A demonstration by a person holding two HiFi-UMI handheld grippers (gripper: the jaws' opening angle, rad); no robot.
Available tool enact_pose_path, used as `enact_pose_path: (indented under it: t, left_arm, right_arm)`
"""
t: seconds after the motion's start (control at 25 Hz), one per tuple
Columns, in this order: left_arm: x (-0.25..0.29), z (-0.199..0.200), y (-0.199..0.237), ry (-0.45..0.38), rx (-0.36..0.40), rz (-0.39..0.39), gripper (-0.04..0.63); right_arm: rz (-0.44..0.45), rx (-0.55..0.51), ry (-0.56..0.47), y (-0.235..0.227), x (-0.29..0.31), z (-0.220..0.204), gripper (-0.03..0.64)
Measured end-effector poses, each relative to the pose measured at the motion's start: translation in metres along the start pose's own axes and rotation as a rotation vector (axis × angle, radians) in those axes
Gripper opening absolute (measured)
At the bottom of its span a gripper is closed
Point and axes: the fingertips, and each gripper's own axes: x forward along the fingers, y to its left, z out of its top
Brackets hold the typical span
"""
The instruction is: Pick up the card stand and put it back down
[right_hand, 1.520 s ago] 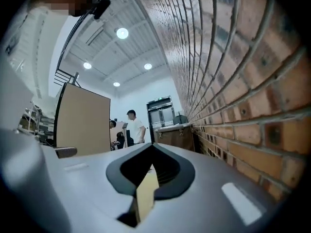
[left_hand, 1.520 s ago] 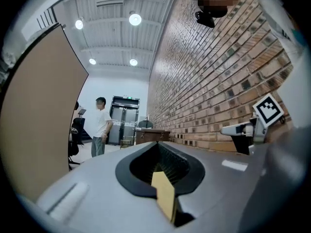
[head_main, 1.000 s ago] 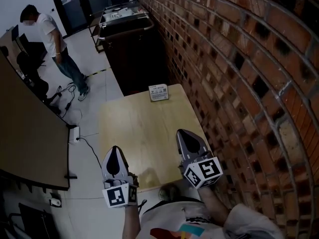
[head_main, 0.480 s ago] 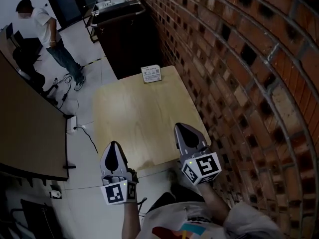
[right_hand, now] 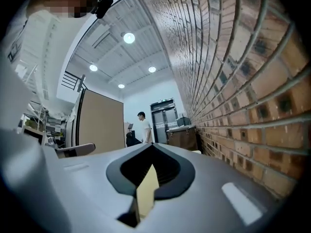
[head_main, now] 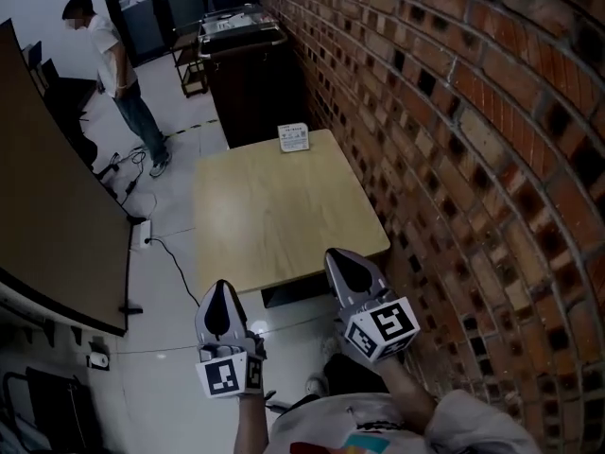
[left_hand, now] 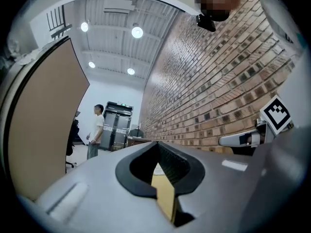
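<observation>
The card stand [head_main: 294, 139] is a small white printed card standing upright at the far edge of the light wooden table [head_main: 284, 225]. Both grippers hover over the floor, short of the table's near edge and far from the stand. My left gripper [head_main: 220, 288] is shut with nothing in it; in the left gripper view [left_hand: 156, 143] its jaws meet at the tips. My right gripper [head_main: 336, 253] is also shut and empty, its jaws closed in the right gripper view [right_hand: 151, 144]. A sliver of table top shows through each gripper's jaw gap.
A brick wall [head_main: 444, 130] runs along the table's right side. A dark cabinet [head_main: 250, 83] stands just beyond the table. A person [head_main: 123, 83] stands at the far left, next to a brown partition [head_main: 57, 187]. A power strip and cable [head_main: 144, 236] lie on the floor.
Both grippers have drawn back from the table's near edge and now hang over the floor in front of it. The card stand has stayed where it was on the table.
</observation>
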Motion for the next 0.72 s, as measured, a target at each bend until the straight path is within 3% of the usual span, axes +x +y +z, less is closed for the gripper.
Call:
enact_pose_path:
  t: [0.2, 0.44, 0.72]
  left_arm:
    - [-0.034, 0.023, -0.008, -0.036, 0.015, 0.016, 0.005]
    - [-0.052, 0.033, -0.033, -0.046, 0.045, 0.014, 0.005]
    - [-0.06, 0.036, -0.05, -0.042, 0.063, 0.014, 0.005]
  right_arm:
    - [-0.007, 0.013, -0.044, 0.012, -0.032, 0.022, 0.0]
    - [-0.065, -0.027, -0.013, 0.0, -0.055, 0.021, 0.0]
    - [-0.067, 0.011, -0.02, -0.003, -0.071, 0.018, 0.0]
